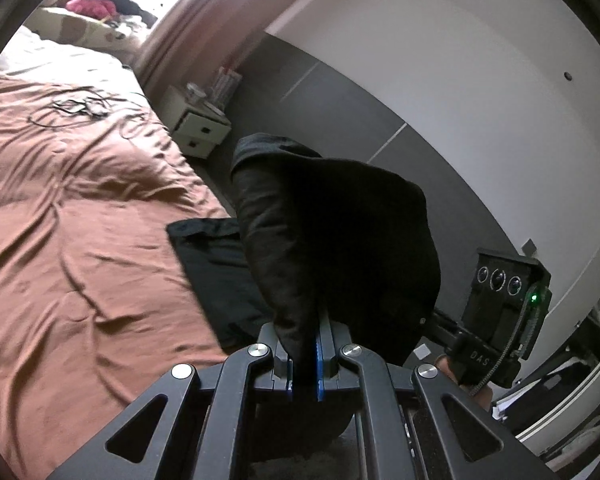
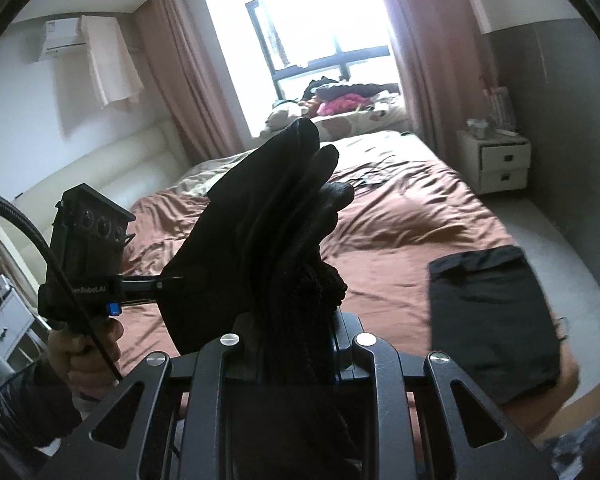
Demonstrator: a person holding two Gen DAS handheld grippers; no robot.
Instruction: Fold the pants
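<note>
The black pants hang in the air between both grippers, above the near edge of a bed with a brown sheet. In the left wrist view my left gripper is shut on a thin fold of them, and the cloth bulges up in front of it. In the right wrist view my right gripper is shut on a thick bunched part of the pants. The left gripper's housing, held by a hand, shows at the left with its fingers hidden in the cloth.
A folded black garment lies on the bed's near corner. A tangle of cables rests farther up the sheet. A white nightstand stands by the grey wall. Clothes are piled under the window.
</note>
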